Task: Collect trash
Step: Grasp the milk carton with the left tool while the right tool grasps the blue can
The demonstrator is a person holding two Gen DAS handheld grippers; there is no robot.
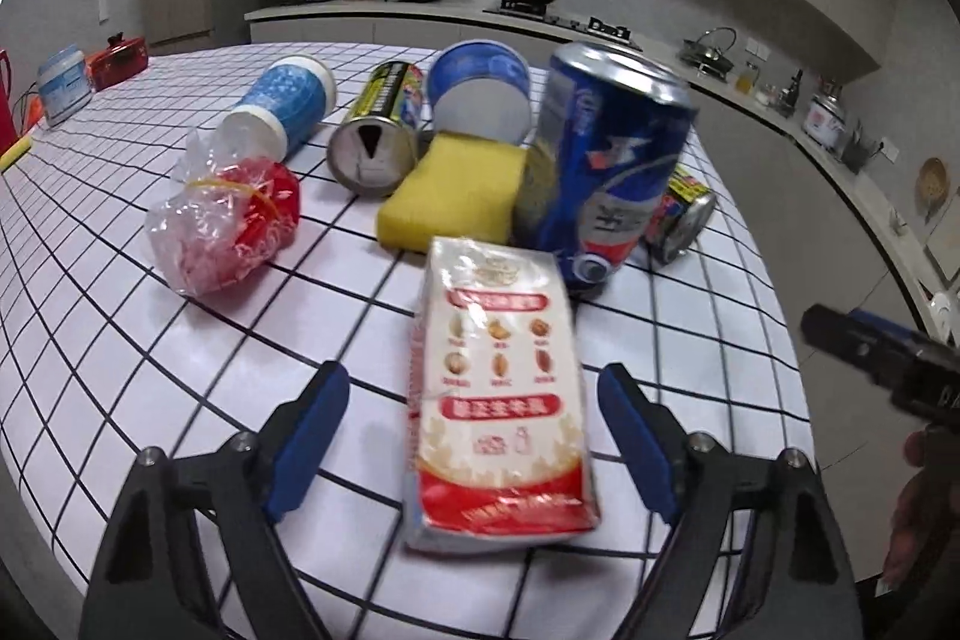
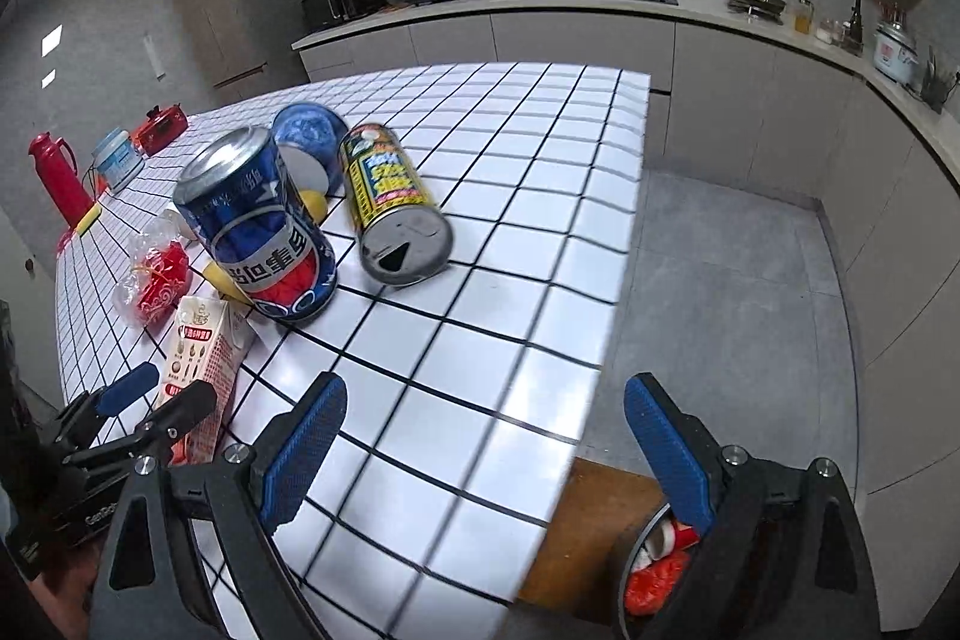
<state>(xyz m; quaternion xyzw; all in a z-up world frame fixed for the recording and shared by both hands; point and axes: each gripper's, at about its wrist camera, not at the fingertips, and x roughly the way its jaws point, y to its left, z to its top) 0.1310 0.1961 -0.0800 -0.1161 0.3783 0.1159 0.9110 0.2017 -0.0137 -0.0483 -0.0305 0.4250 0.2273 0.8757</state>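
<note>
- The milk carton (image 1: pixel 501 436) lies flat on the checked tablecloth (image 1: pixel 120 340), nearest of all the litter to the person; everything below is placed from it.
- The left gripper (image 1: pixel 474 436) straddles the carton with its jaws spread wide, one blue pad (image 1: pixel 309 436) on either side and neither touching the carton.
- The carton's long axis runs almost straight along the gripper's line of sight, so the pads face its long sides; closing should catch it across its narrow width.
- The left gripper is low over the cloth, pointing forward and slightly downward; I judge it only needs to close.
- Just beyond the carton stands the blue can (image 1: pixel 606 160), with the yellow sponge (image 1: pixel 453 187) to that can's left.
- The right gripper (image 2: pixel 480 448) is off to the carton's right, out over the table's near corner, jaws wide and holding nothing.
- Below it, past that corner, a bin (image 2: pixel 657 568) already holds red and white scraps.
</note>
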